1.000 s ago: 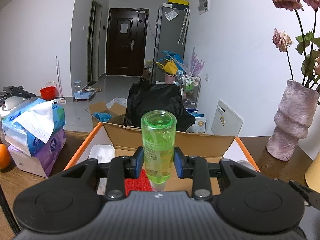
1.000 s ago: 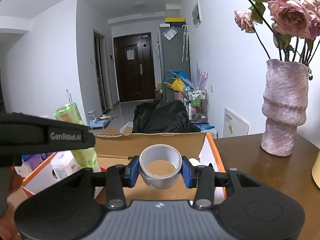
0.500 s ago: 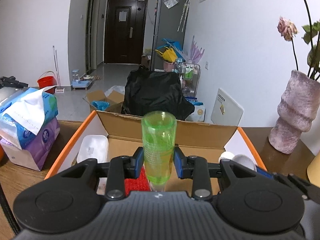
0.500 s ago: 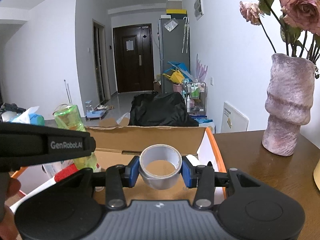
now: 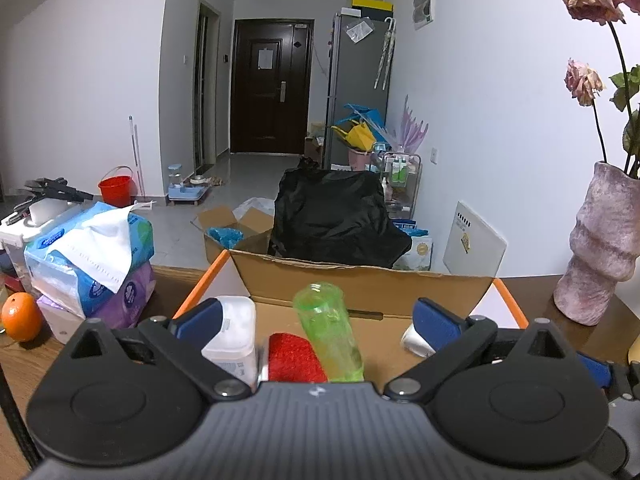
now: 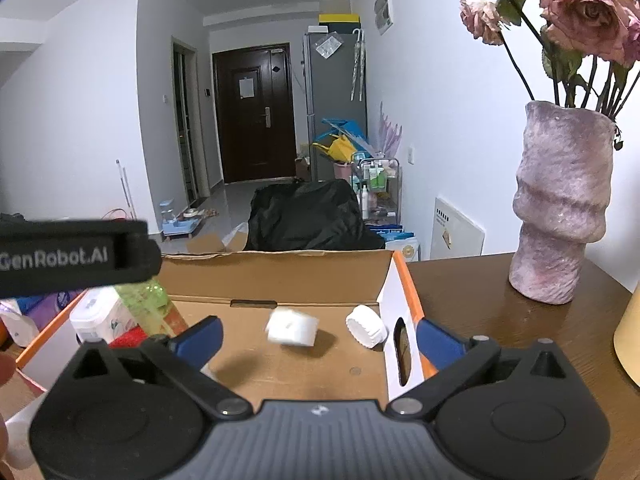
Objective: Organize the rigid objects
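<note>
An open cardboard box (image 5: 360, 284) with orange-edged flaps sits on the wooden table. My left gripper (image 5: 316, 320) hangs over it with its jaws opening wide. A green translucent bottle (image 5: 328, 332) leans loose between them, touching neither pad. Beside it in the box lie a red item (image 5: 294, 356) and a white container (image 5: 232, 328). My right gripper (image 6: 320, 338) also has its jaws opening, and nothing is pressed between the pads. The tape roll (image 6: 292, 326) shows blurred above the box floor, near a white cap (image 6: 366, 330). The green bottle (image 6: 144, 304) sits under the left gripper's body (image 6: 72, 256).
Stacked tissue packs (image 5: 92, 256) and an orange (image 5: 20, 316) lie left of the box. A pink vase (image 6: 560, 208) with dried roses stands on the table to the right. A pale yellow object (image 6: 628, 340) is at the right edge.
Both grippers went from shut to wide open. The green bottle came free and tipped over leftward. The tape roll left the right pads and dropped toward the box floor.
</note>
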The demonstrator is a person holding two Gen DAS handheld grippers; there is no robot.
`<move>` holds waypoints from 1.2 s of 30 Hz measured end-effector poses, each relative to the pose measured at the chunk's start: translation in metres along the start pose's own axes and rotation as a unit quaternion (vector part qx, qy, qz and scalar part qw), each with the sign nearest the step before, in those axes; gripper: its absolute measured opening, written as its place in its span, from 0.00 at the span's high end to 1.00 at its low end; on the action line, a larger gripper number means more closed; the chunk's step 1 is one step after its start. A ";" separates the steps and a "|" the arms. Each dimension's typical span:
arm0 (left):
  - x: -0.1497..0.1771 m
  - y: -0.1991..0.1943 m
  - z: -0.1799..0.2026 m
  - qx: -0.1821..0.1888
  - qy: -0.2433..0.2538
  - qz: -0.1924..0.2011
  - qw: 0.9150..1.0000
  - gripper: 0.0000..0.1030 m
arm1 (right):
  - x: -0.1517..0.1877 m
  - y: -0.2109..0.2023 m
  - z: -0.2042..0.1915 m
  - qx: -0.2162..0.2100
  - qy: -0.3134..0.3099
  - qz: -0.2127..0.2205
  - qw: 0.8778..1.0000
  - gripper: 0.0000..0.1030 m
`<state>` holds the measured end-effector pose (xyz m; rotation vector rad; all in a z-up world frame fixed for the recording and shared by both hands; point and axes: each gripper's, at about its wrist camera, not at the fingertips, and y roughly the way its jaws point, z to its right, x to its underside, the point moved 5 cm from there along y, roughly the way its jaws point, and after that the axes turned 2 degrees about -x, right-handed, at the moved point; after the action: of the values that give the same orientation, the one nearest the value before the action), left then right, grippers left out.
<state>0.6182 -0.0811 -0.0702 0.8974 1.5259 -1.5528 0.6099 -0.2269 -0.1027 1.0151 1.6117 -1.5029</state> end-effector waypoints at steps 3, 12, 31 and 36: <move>0.001 0.000 -0.002 0.000 -0.001 -0.002 1.000 0.00 | 0.000 0.000 0.000 0.000 0.000 -0.003 1.000 0.00; 0.002 -0.005 -0.005 0.000 -0.001 0.001 1.000 0.00 | 0.000 -0.006 -0.002 -0.003 -0.003 0.000 1.000 0.00; 0.010 -0.046 -0.018 -0.009 -0.008 0.021 1.000 0.00 | 0.003 -0.041 0.007 -0.011 -0.014 0.022 1.000 0.00; 0.015 -0.058 -0.020 -0.013 -0.002 0.023 1.000 0.00 | 0.007 -0.053 0.010 -0.010 -0.017 0.023 1.000 0.00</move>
<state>0.5596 -0.0622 -0.0573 0.9082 1.5080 -1.4976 0.5591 -0.2376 -0.0864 1.0033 1.5670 -1.4639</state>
